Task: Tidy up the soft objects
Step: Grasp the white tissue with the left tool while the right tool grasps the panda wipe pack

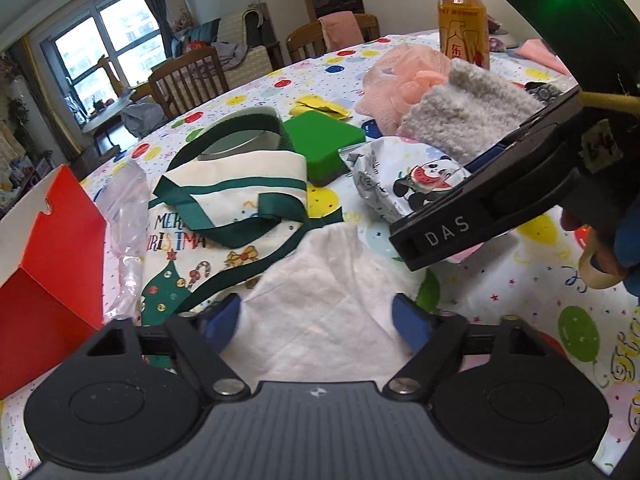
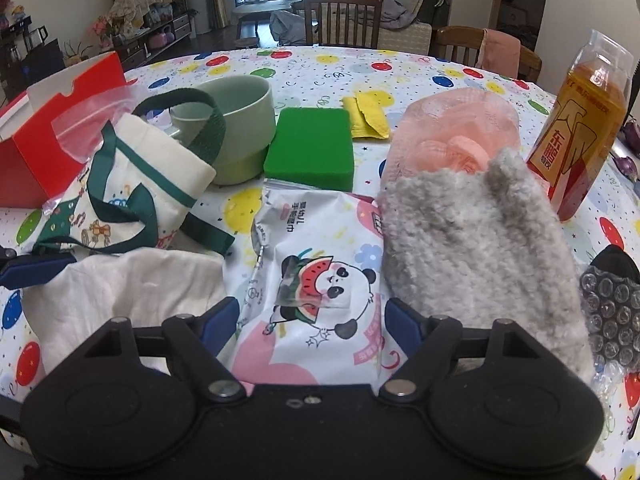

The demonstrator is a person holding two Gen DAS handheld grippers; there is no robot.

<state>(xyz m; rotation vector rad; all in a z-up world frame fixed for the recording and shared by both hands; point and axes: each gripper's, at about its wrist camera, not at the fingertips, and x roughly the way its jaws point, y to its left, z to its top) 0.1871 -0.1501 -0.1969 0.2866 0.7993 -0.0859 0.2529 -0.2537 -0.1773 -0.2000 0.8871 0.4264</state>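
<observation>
A white cloth (image 1: 324, 300) lies on the table between the open fingers of my left gripper (image 1: 318, 320); it also shows in the right wrist view (image 2: 120, 292). My right gripper (image 2: 308, 326) is open around the near end of a panda-print wipes pack (image 2: 316, 264), also seen in the left wrist view (image 1: 404, 176). A grey fuzzy cloth (image 2: 480, 248) lies right of the pack, a pink mesh puff (image 2: 456, 132) behind it. A green sponge (image 2: 310, 148) and a Christmas tote bag (image 2: 132, 196) lie further back. The right gripper body (image 1: 500, 200) shows in the left wrist view.
A red box (image 2: 48, 140), a clear zip bag (image 2: 92, 120) and a green cup (image 2: 236, 128) stand at the left. A drink bottle (image 2: 580, 128) stands at the right, bubble wrap (image 2: 612, 316) near it. A yellow packet (image 2: 368, 116) lies behind the sponge.
</observation>
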